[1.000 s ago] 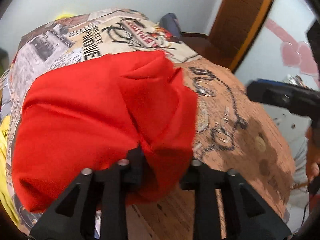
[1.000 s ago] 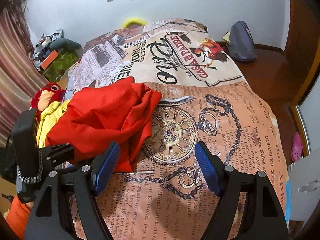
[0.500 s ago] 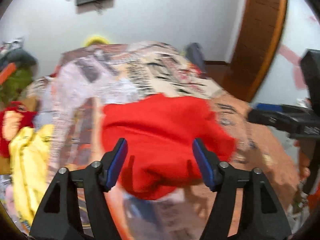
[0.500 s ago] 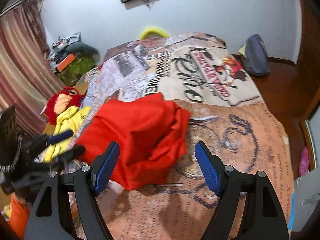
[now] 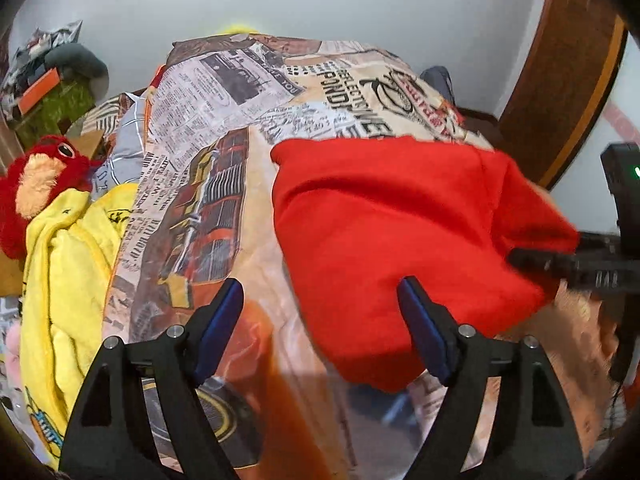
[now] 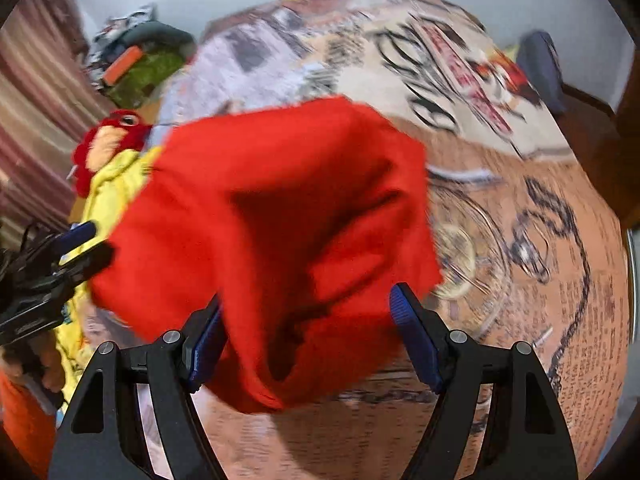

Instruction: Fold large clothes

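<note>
Red garment bunched mid-bed, free of both tools: left tool jaws just opening, empty; right tool wide, straddling the hem. Bare bedspread at 3 o'clock.

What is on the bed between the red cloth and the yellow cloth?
Only bare bedspread with newspaper print, seen in the left wrist view. The red cloth and yellow cloth lie apart there.

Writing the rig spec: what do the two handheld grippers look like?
Both match: the left gripper and the right gripper have black angular finger arms with triangular cut-outs and silver pivot screws, tipped with ribbed blue pads. A black housing with a green light sits on the right one.
</note>
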Demonstrator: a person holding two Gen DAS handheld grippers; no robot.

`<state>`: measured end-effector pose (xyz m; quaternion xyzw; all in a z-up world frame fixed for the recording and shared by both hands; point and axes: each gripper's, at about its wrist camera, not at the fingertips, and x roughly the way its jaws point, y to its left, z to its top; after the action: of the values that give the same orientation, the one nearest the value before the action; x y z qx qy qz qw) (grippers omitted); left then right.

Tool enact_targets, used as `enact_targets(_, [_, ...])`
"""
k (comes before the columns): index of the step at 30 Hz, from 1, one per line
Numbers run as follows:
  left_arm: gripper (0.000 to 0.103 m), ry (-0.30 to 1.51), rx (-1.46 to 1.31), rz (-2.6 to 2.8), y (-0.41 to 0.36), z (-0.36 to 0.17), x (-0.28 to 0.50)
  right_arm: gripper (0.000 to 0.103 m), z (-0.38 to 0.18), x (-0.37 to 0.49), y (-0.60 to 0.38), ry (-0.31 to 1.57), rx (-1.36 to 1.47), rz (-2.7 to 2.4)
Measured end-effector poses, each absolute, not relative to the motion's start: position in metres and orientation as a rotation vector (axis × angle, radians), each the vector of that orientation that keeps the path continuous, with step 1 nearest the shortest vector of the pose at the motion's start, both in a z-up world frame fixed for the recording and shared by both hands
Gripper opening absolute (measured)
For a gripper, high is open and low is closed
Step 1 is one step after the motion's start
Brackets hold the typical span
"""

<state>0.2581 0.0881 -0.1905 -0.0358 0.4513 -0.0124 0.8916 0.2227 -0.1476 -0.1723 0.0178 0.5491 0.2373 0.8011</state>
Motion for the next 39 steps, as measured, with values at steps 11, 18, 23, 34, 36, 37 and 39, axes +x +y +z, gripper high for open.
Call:
enact_targets(11, [0.08, 0.929, -0.034, -0.016, 0.085, -0.193, 0.248, 0.075, -0.164, 0.216, -0.182, 1.149, 0.115, 0.469])
enact_targets(18, [0.08, 0.902, -0.019, 0.017, 0.087, -0.182, 0.248, 0.075, -0.121, 0.202, -0.163, 0.918, -0.146, 0.348])
enact_targets(23, [0.079, 0.883, -0.074, 0.007, 0.093, -0.168, 0.261, 0.077, -0.11, 0.203, -0.152, 0.929, -0.072, 0.507])
enact_targets(34, [0.08, 1.087, -0.428, -0.184, 0.113, -0.215, 0.304, 0.077, -0.184, 0.251, -0.165, 1.254, 0.328, 0.608])
enact_targets(36, [0.082, 1.109, -0.512, -0.205, 0.119, -0.225, 0.309, 0.077, -0.193, 0.257, -0.164, 1.293, 0.368, 0.628])
enact_targets(37, [0.082, 1.123, -0.567, -0.222, 0.122, -0.232, 0.314, 0.077, -0.196, 0.26, -0.162, 1.305, 0.372, 0.636])
enact_targets(39, [0.083, 1.141, -0.64, -0.239, 0.127, -0.241, 0.32, 0.079, -0.2, 0.262, -0.156, 1.324, 0.366, 0.65])
